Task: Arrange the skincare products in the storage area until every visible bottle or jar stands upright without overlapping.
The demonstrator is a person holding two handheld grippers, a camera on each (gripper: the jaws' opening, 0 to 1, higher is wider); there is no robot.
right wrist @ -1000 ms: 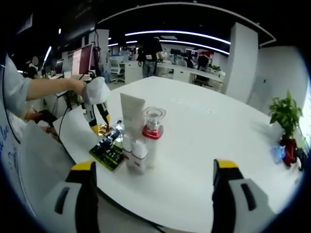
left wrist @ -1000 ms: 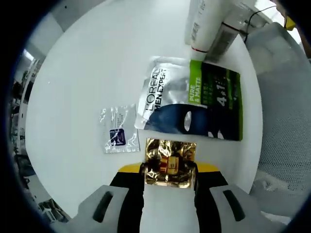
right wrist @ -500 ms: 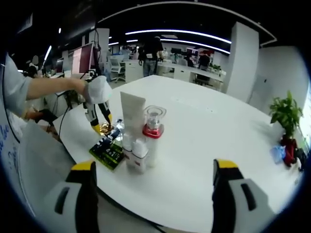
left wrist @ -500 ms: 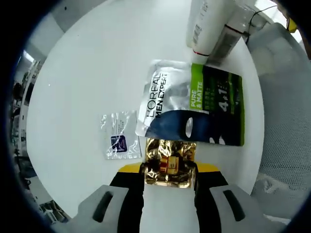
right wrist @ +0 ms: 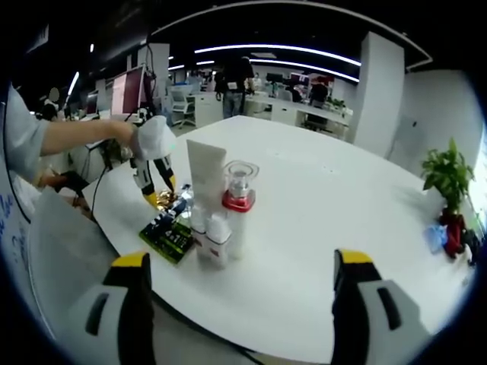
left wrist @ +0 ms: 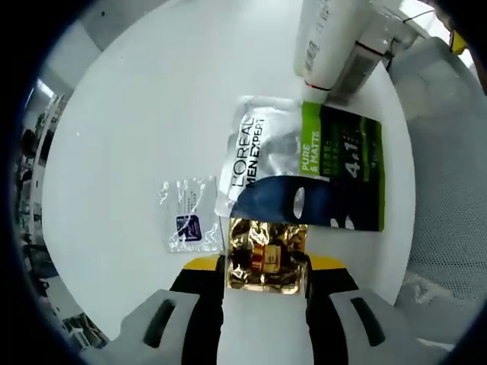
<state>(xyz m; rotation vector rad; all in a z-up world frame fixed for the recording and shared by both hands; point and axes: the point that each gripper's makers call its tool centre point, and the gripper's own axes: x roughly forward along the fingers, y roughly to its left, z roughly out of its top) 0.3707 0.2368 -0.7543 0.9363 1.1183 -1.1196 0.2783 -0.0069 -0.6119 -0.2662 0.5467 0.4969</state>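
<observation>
My left gripper (left wrist: 265, 268) is shut on a gold foil sachet (left wrist: 267, 255), held just above the white table (left wrist: 137, 114). Beyond it lies a silver, navy and green face-mask packet (left wrist: 304, 163), flat on the table, with a small clear sachet (left wrist: 186, 213) to its left. A white tube (left wrist: 327, 38) and a bottle beside it stand at the packet's far end. In the right gripper view the white tube (right wrist: 206, 176), a clear-capped bottle with a red collar (right wrist: 238, 199) and a small white bottle (right wrist: 218, 237) stand upright together. My right gripper (right wrist: 237, 300) is open and apart from them.
The left gripper (right wrist: 156, 181) comes in from the left, held by a person's hand in a white glove (right wrist: 150, 141). The table edge (left wrist: 399, 228) runs close on the right of the packet. A potted plant (right wrist: 447, 186) stands far right; office desks fill the background.
The left gripper view has shifted slightly, so the packet and the clear sachet sit a little nearer the gold sachet. The right gripper has barely moved.
</observation>
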